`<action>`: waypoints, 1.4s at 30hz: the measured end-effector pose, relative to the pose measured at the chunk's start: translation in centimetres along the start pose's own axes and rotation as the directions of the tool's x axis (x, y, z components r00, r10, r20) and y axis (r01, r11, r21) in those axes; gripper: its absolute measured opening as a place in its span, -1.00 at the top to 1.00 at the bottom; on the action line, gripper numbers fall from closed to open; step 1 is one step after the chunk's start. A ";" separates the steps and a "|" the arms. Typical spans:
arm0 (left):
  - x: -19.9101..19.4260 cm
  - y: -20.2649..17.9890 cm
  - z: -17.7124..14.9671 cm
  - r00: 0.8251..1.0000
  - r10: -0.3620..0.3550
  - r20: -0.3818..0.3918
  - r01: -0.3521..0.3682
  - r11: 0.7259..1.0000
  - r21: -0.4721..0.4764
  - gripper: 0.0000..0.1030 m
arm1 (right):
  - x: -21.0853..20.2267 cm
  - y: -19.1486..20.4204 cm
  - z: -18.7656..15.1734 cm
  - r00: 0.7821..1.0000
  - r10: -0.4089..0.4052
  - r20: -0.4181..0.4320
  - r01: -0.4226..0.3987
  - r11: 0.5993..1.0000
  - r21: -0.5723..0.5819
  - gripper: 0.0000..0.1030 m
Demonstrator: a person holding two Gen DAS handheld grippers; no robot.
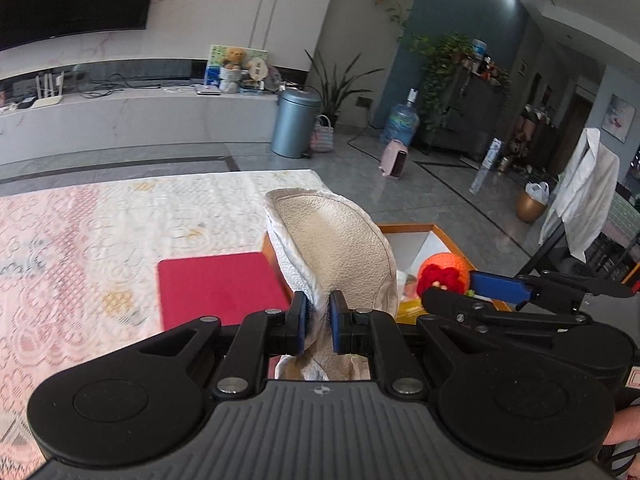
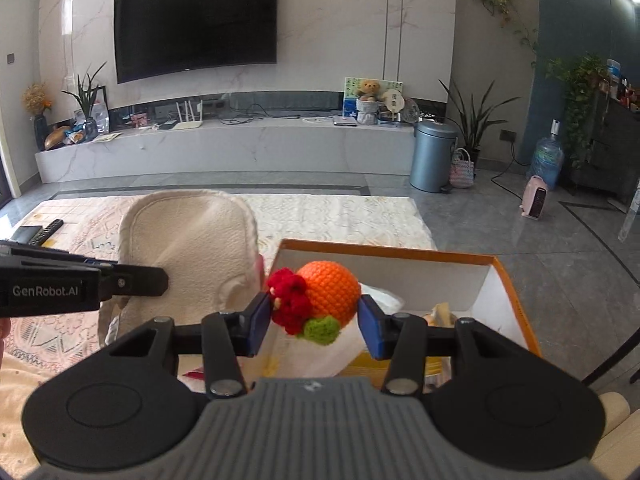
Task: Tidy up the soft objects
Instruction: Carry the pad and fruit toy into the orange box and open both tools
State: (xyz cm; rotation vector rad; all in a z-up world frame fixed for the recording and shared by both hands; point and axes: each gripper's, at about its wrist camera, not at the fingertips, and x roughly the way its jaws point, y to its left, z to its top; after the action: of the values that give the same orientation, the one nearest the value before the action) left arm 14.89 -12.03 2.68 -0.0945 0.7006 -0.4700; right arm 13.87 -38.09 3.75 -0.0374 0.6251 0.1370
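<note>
Both grippers (image 1: 318, 322) (image 2: 314, 326) apparently clamped, raised.

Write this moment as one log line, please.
left gripper: shut on cream fabric slipper | right gripper: shut on orange crocheted ball | both above orange-rimmed cardboard box

A home living room. A large curved television (image 2: 196, 24) hangs on a marble-look wall at the upper left of the frame, above a long low white media shelf (image 2: 224, 148) carrying a router, cables and a teddy bear (image 2: 369, 90). Potted plants (image 2: 472, 120), a grey pedal bin (image 2: 434, 156), a water jug (image 2: 546, 160), a small pink heater (image 2: 535, 198) and a lace-patterned cloth (image 1: 80, 232) fill the tiled room.
</note>
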 end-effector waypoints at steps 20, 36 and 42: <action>9.6 0.4 1.7 0.989 0.007 -0.145 -0.004 1.000 0.019 0.74 | 8.7 -6.5 0.2 0.987 -0.067 -0.144 0.074 0.996 0.042 0.08; 13.3 -3.1 5.1 0.978 -0.159 -0.136 0.159 0.987 -0.009 0.75 | 9.9 -12.7 1.5 0.975 -0.144 -0.171 0.160 0.984 0.082 0.07; 15.6 -5.1 6.6 0.977 -0.150 -0.150 0.157 0.987 0.037 0.75 | 12.7 -14.1 1.5 0.963 -0.141 -0.231 0.164 0.983 0.083 0.07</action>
State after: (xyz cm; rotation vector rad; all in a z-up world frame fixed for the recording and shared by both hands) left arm 27.52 -24.04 -0.45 -0.0692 0.8294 -0.6466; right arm 26.93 -50.49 -2.56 -0.0026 0.8519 -0.0504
